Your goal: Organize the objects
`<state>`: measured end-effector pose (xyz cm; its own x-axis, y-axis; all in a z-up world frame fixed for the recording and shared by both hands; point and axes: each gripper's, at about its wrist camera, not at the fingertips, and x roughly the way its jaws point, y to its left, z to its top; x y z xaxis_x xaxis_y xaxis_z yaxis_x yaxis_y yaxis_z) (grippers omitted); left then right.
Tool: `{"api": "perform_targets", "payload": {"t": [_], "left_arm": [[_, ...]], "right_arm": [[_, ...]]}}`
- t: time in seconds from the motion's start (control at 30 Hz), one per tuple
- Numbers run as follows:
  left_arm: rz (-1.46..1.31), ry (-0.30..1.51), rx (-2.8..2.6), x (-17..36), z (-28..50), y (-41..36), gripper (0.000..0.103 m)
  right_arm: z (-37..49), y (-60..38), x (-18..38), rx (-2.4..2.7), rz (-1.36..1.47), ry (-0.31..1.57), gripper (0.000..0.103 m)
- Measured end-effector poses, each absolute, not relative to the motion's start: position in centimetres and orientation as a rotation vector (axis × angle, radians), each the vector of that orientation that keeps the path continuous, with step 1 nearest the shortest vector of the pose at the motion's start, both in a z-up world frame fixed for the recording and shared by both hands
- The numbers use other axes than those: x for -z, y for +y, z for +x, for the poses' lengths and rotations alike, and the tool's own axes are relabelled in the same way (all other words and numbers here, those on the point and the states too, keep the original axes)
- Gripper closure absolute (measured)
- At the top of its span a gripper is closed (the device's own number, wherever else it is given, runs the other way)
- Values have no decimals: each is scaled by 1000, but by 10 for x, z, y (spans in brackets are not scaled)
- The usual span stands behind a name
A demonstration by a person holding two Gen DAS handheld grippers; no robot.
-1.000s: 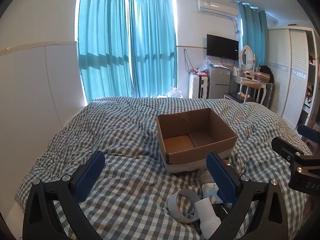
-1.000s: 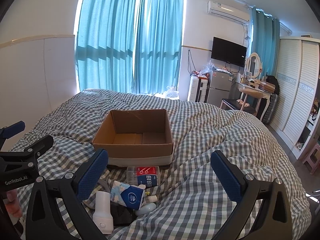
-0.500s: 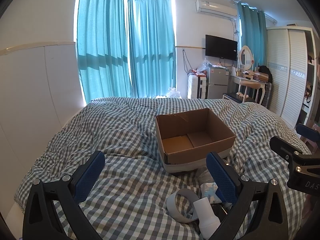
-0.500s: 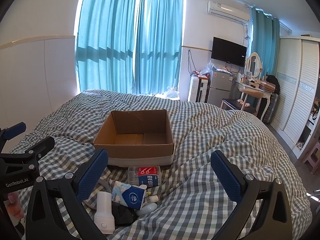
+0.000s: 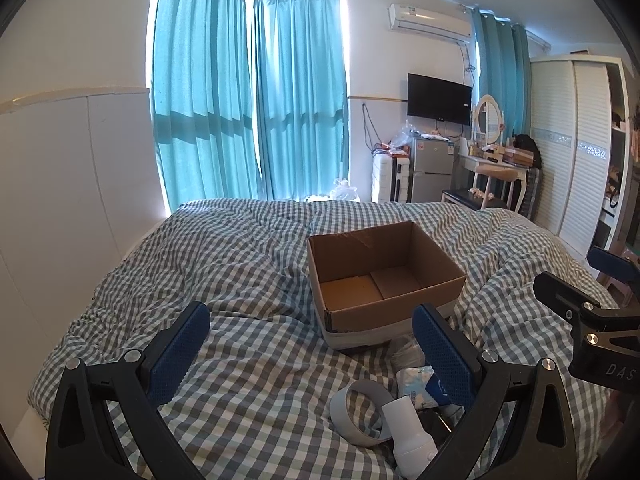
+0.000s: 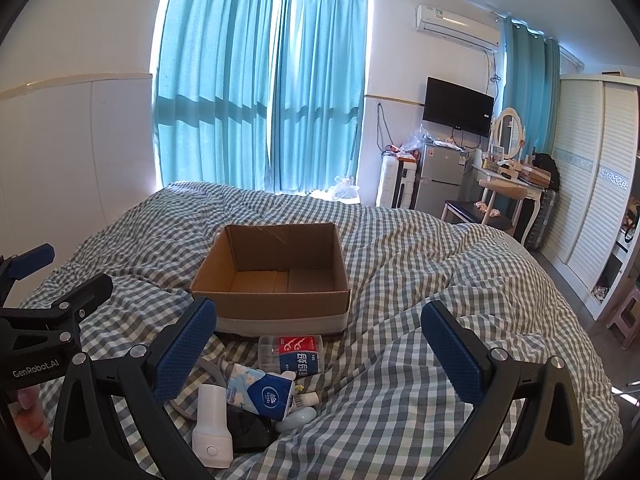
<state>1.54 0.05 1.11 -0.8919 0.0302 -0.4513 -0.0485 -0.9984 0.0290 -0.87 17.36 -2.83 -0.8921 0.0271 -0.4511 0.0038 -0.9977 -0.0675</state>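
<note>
An empty cardboard box (image 5: 384, 276) (image 6: 276, 276) stands open on the checked bed cover. In front of it lies a small pile: a clear jar with a red-and-blue label (image 6: 294, 354), a blue-and-white tissue pack (image 6: 262, 392) (image 5: 418, 384), a white cylindrical device (image 6: 212, 428) (image 5: 408, 436), a grey tape ring (image 5: 358, 412) and a black item (image 6: 248, 432). My left gripper (image 5: 310, 354) is open, left of the pile. My right gripper (image 6: 320, 354) is open, with the pile by its left finger. Each gripper shows at the edge of the other's view.
The bed (image 6: 420, 280) fills the near space, with a white wall panel (image 5: 60, 200) on the left. Teal curtains (image 6: 260, 100), a small fridge (image 6: 438, 180), a dressing table (image 6: 508, 184) and a white wardrobe (image 6: 592, 200) stand beyond and to the right.
Both views shifted only slightly; the box and the pile lie where they were. Both grippers remain open.
</note>
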Motion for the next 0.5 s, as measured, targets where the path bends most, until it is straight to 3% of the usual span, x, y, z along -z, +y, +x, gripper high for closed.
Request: {"api": "perform_targets", "payload": {"t": [0.27, 0.5], "left_arm": [[-698, 68, -3009, -21, 25, -4, 0], [-829, 129, -3016, 10, 16, -18, 0]], "right_arm": [[0, 162, 11, -3054, -697, -152, 0], [-4, 151, 33, -3047, -810, -205, 0]]}}
